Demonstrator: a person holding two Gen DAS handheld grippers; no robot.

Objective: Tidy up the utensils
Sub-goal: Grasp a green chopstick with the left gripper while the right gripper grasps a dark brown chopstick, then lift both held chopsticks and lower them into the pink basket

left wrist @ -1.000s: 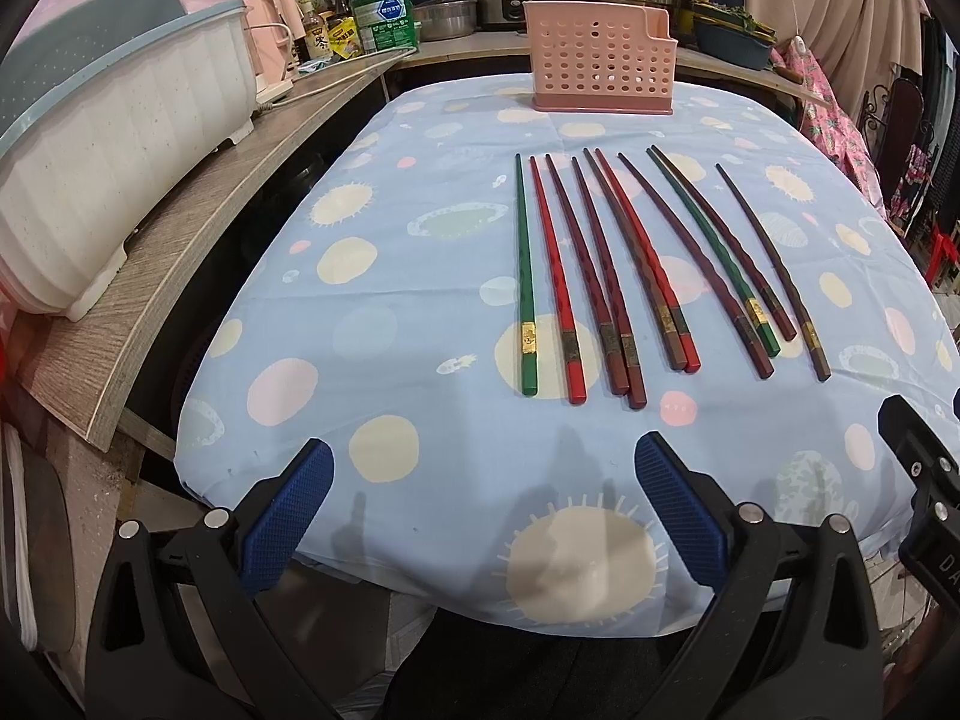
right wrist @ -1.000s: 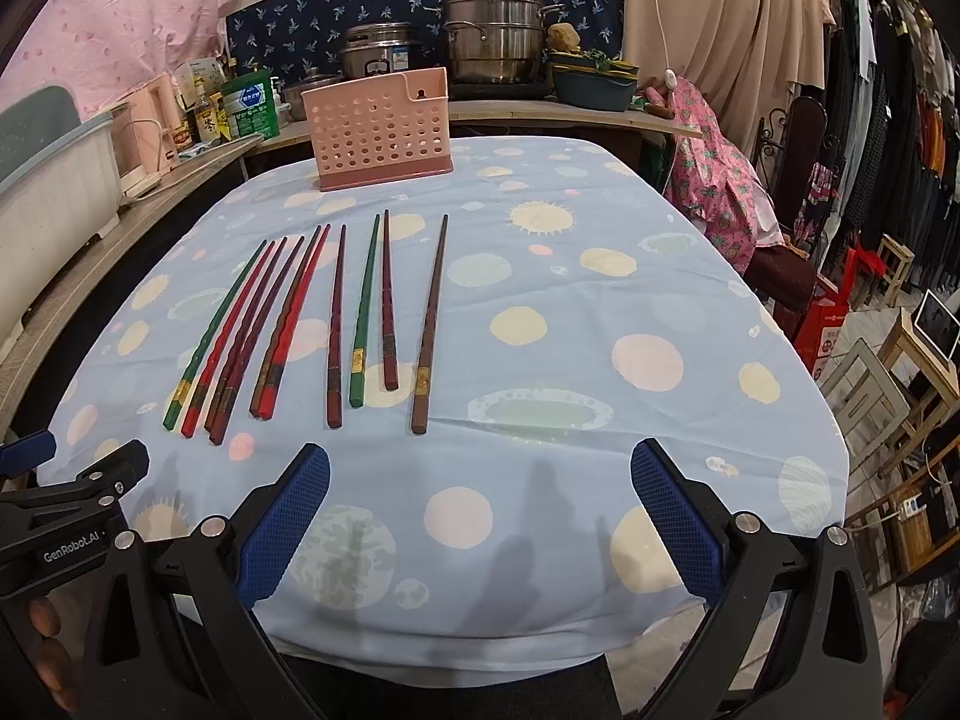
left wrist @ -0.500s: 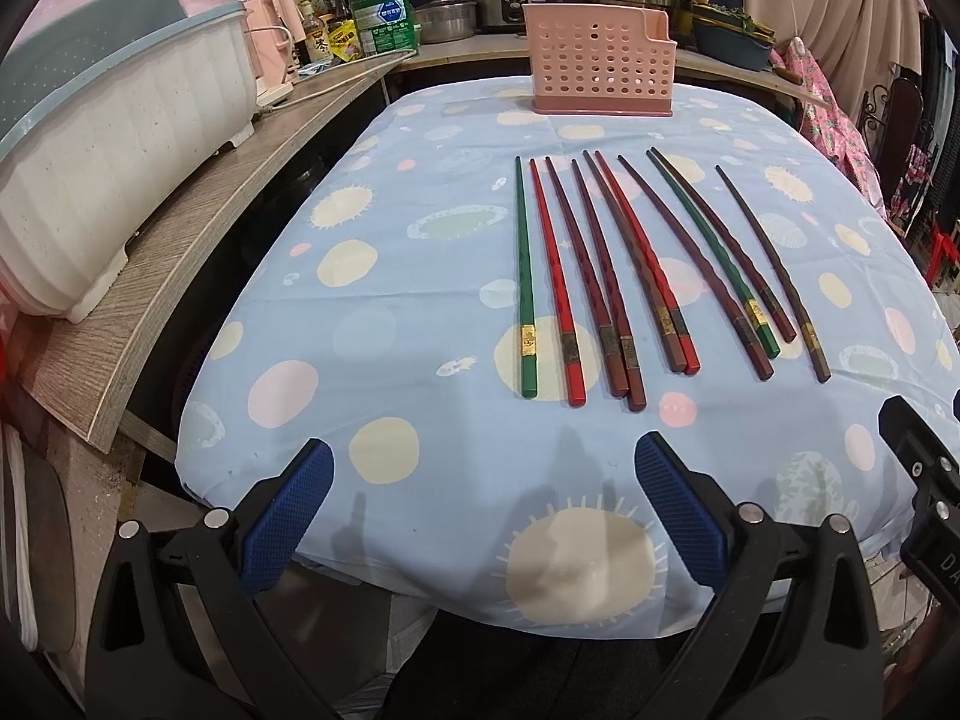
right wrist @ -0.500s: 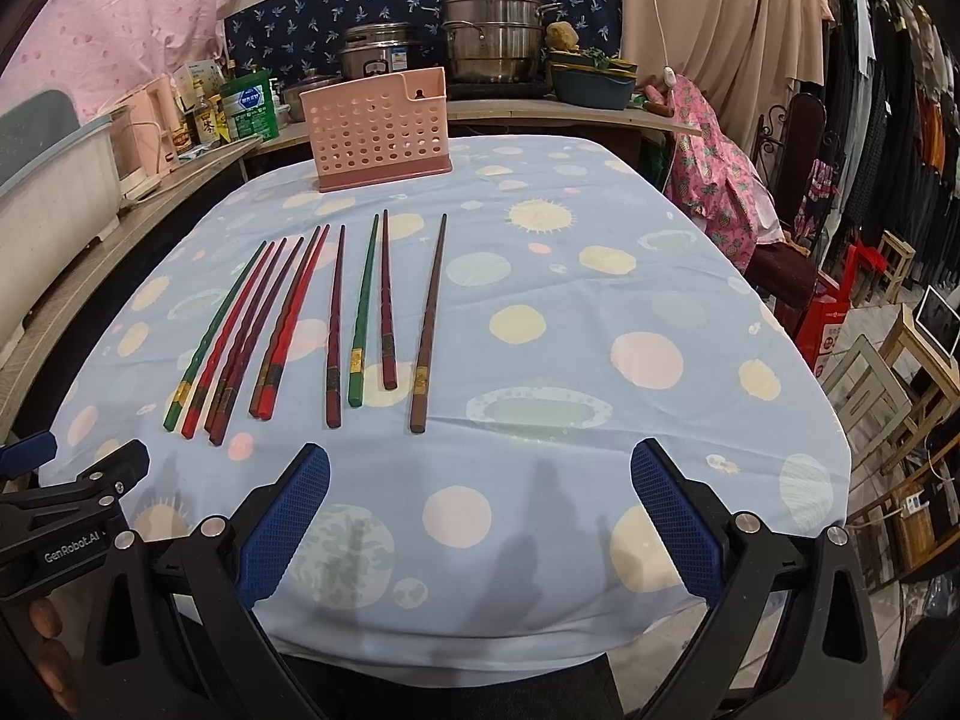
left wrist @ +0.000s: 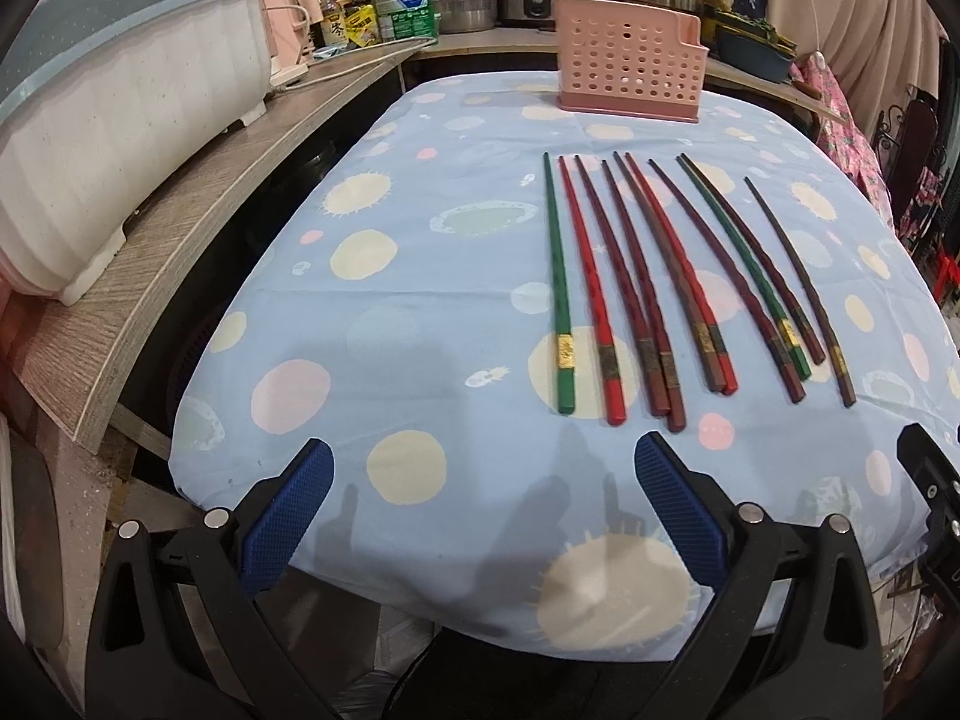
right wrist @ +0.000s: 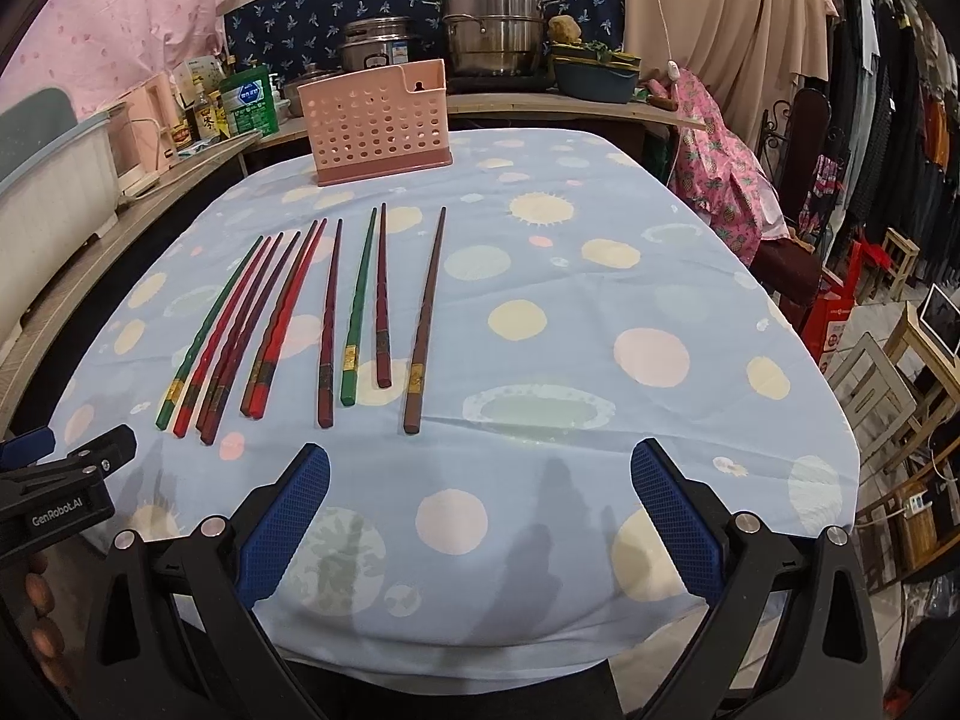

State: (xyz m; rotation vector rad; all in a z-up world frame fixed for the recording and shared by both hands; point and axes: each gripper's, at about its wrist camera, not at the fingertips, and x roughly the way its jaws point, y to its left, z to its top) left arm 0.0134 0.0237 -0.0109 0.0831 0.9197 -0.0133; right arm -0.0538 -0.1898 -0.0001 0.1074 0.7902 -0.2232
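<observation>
Chopsticks [left wrist: 660, 282], about ten in green, red and dark brown, lie side by side on the counter [left wrist: 420, 276], thick ends toward its near edge. A pink perforated holder [left wrist: 629, 67] stands upright at the far edge. The left tool [left wrist: 480, 510] and right tool [right wrist: 480, 510] hover over the near edge, both spread wide and holding nothing.
</observation>
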